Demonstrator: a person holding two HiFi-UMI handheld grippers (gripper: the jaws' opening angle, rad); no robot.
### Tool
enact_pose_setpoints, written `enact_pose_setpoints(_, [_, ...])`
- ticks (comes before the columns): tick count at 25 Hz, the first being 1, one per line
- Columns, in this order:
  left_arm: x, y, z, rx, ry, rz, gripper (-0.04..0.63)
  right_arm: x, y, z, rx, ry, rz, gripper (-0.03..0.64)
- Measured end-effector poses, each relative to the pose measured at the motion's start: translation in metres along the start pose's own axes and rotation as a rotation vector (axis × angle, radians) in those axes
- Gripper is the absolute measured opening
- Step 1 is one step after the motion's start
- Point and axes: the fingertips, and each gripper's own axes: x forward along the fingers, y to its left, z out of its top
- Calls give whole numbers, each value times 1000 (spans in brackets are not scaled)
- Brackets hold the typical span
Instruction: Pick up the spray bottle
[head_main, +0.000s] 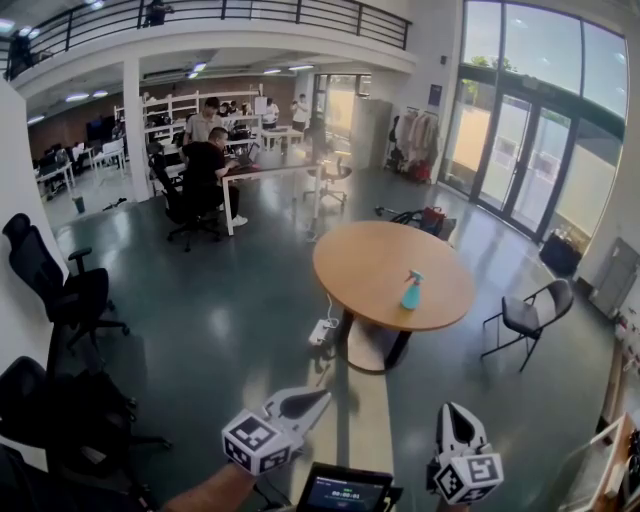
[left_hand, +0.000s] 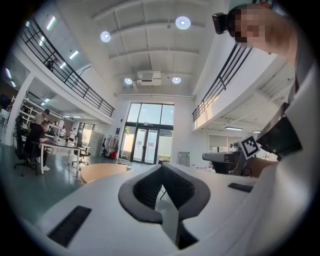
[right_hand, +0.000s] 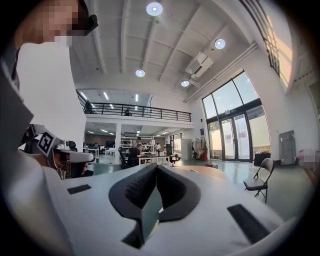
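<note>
While the teal spray bottle (head_main: 411, 290) stands upright on the right part of the round wooden tabletop (head_main: 365, 262), a little in from its rim with nothing else on that surface, both tools are well apart from it across open floor. The left gripper (head_main: 308, 402) and the right gripper (head_main: 453, 418) are held level at the near edge of the head view, and each gripper view shows dark ribbed jaws pressed together with nothing between them. Reaching has not begun, so the task looks to be at its very start. A black folding chair (head_main: 527, 316) sits just right of the table, and a white power strip (head_main: 321, 331) with its cable lies on the floor by the table's near left side. The cable could catch a foot on a walk in from that side. The bottle is tall, narrow and probably light. If the jaws arrive closed, or open late, a tip could knock it over or push it toward the rim. A pinch high on the trigger head might slip or let the body swing, so a hold around the body seems safer.
</note>
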Motion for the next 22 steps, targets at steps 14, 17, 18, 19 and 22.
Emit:
enact_pose_setpoints(14, [-26,41,-10,-24,5,-39,3,17,43,-8,-7,17,-42,13])
enact_pose_setpoints(17, [-22,45,-10,-25,3,-40,3,23,35,-12,17,7,-53,14])
enact_pose_setpoints(18, [-20,47,-10,-29,0,-38,3,27,32,-13,27,3,-51,13])
enact_pose_setpoints(19, [-17,50,-9,-39,-7,-37,3,31,30,-13,34,1,-44,12])
enact_pose_setpoints(22, [-3,54,-4,-62,-26,-35,3,47,21,-10,30,-6,-16,13])
